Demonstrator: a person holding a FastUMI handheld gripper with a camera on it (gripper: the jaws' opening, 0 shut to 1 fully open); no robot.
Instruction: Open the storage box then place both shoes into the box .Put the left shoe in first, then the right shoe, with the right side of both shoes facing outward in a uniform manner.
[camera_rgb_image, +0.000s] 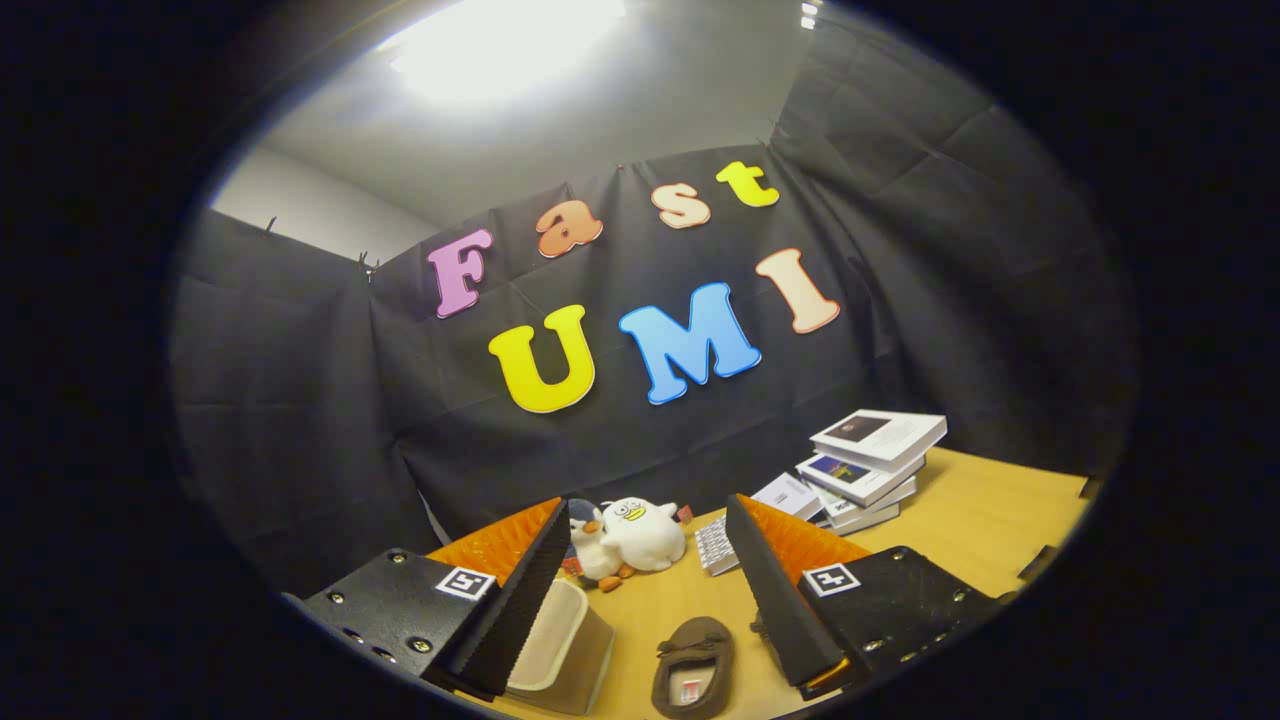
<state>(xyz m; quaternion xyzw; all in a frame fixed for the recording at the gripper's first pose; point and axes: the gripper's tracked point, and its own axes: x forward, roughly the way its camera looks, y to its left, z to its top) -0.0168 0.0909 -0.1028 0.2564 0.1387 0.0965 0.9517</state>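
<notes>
1. Gripper (640, 640): I am holding it high above the wooden table (980, 520), its two fingers spread wide and grasping nothing.
2. Brown shoe (693, 667): a moccasin-style slipper is lying on the table between and below my fingertips, sole down, opening facing up. A pale insole label is showing inside it, too small for me to read.
3. Storage box (562, 650): a beige box-like container is sitting just beside the shoe, partly hidden behind one finger. I cannot tell whether its lid is on, or whether it is open.
4. Second shoe: I am seeing one shoe between the fingers, and I cannot tell whether it is the left or the right one.
5. Step in hand, as I judge it: I am at an early approach, with nothing grasped and no shoe visibly in the box. The next move calls for lowering the fingers toward the box to open it, then taking the left shoe first.
6. Bystanders: a plush penguin toy (630, 538) is standing beyond the fingertips, with a small keyboard-like item (716, 545) next to it and a stack of books (868, 465) further off. The book covers are carrying print that I cannot read.
7. Square black-and-white markers (830, 579) are sitting on the finger mounts.
</notes>
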